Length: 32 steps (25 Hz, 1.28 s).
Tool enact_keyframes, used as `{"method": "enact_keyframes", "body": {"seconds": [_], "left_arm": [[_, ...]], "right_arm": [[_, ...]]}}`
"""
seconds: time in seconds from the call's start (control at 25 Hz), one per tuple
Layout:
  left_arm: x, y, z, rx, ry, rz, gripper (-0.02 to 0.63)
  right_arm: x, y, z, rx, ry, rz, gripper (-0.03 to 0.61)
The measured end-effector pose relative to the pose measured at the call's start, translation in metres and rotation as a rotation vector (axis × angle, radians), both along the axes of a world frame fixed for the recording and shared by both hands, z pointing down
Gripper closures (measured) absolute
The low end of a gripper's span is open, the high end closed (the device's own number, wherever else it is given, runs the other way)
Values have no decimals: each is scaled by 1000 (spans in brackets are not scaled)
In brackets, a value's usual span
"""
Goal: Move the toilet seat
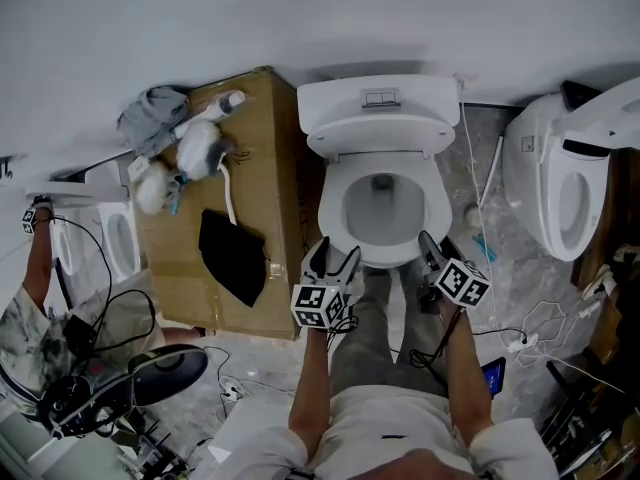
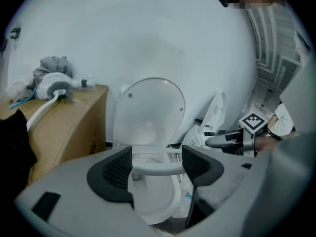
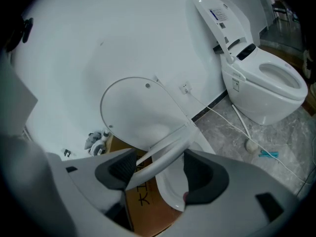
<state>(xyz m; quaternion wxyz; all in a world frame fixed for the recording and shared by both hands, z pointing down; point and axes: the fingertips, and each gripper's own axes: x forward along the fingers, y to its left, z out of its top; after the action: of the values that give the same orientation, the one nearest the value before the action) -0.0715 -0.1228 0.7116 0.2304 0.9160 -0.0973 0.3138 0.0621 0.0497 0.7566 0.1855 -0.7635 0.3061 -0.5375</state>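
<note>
The white toilet [image 1: 383,203] stands against the wall with its lid [image 2: 149,110] upright. Its seat ring [image 2: 158,169] is lifted a little off the bowl at the front. My left gripper [image 1: 336,253] is at the ring's front left and my right gripper [image 1: 432,253] at its front right. In the left gripper view the ring runs straight across the gap of the left gripper [image 2: 157,168], whose jaws stand apart. In the right gripper view the seat ring [image 3: 165,154] slants through the wide gap of the right gripper [image 3: 160,171], with the bowl [image 3: 173,194] below it.
A cardboard box [image 1: 270,168] stands left of the toilet, with a hose sprayer, a grey cloth and a black cloth [image 1: 232,253] on it. A second toilet [image 1: 565,188] stands at the right. Cables [image 1: 530,333] lie on the floor. Another person's arm [image 1: 35,268] shows at far left.
</note>
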Motion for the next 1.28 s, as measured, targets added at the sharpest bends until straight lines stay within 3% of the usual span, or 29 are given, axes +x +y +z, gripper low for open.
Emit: {"method": "enact_keyframes", "body": {"seconds": [0.36,0.64,0.72,0.88,1.28], "left_arm": [[16,5,-35,90,52,129,291],[26,11,-35,211,-3,252,293],[32,5,-35,254,-18,251,295],[42,-9,-39,334,-40,229,373],[62,-28,-47,340,-25,192,373]], "right_arm": [[21,-15,-17,48,-24,77,262],[37,-27,-29,83,-36,127,262],[42,-31,-33,95,-36,139,262],[52,-37,-41,124,-38,163,262],[67,-49,-52,185,-34,228,262]]}}
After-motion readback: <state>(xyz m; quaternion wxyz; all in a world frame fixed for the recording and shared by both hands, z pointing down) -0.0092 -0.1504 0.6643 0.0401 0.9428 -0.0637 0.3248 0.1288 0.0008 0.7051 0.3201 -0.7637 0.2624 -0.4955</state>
